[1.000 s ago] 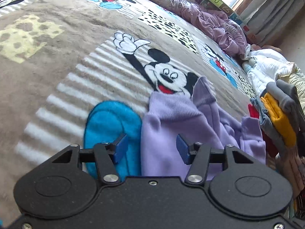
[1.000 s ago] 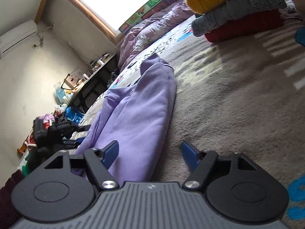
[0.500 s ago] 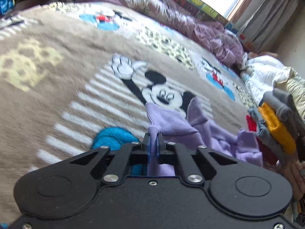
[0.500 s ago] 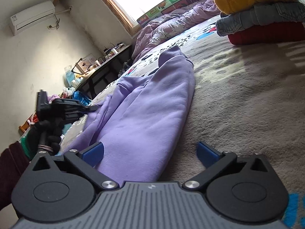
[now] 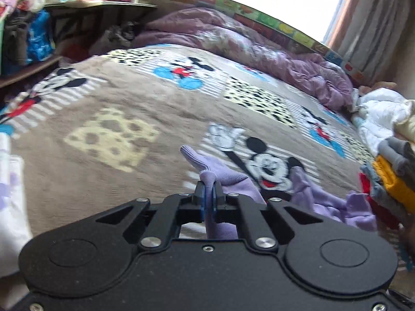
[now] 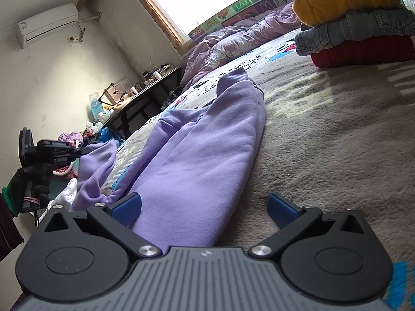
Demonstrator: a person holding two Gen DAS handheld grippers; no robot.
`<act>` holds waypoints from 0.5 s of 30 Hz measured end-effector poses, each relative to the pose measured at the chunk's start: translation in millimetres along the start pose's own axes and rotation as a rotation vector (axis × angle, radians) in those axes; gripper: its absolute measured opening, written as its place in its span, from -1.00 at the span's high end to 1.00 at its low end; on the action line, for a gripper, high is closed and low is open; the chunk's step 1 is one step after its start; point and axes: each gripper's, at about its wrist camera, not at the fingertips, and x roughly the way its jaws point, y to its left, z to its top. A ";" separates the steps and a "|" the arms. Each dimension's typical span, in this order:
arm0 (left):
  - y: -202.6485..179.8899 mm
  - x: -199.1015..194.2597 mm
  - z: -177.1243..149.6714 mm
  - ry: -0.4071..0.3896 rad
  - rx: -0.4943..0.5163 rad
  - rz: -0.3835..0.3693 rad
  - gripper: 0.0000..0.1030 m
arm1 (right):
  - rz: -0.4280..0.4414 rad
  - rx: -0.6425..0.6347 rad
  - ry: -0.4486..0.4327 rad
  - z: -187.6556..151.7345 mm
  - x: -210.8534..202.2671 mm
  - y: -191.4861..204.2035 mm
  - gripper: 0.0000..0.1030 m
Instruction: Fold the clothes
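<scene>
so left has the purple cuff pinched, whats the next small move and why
Probably close the right gripper on the near end of the purple sweatshirt. Its jaws stand wide open with that fabric lying between them, untouched, while the left gripper is shut on the cuff and holds it off the blanket. Anchoring the body should let the sleeve fold across cleanly.

Letters "W", "M" on wall mat [image 6: 241,10]

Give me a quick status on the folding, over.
Left gripper shut on lilac sweatshirt cuff. Right gripper open, straddling its hem. Folded clothes stack well clear.
</scene>
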 end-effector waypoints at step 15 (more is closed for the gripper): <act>61.9 -20.8 -21.6 -0.017 0.000 0.156 0.94 | 0.014 0.010 -0.019 -0.8 -0.3 -2.7 -0.99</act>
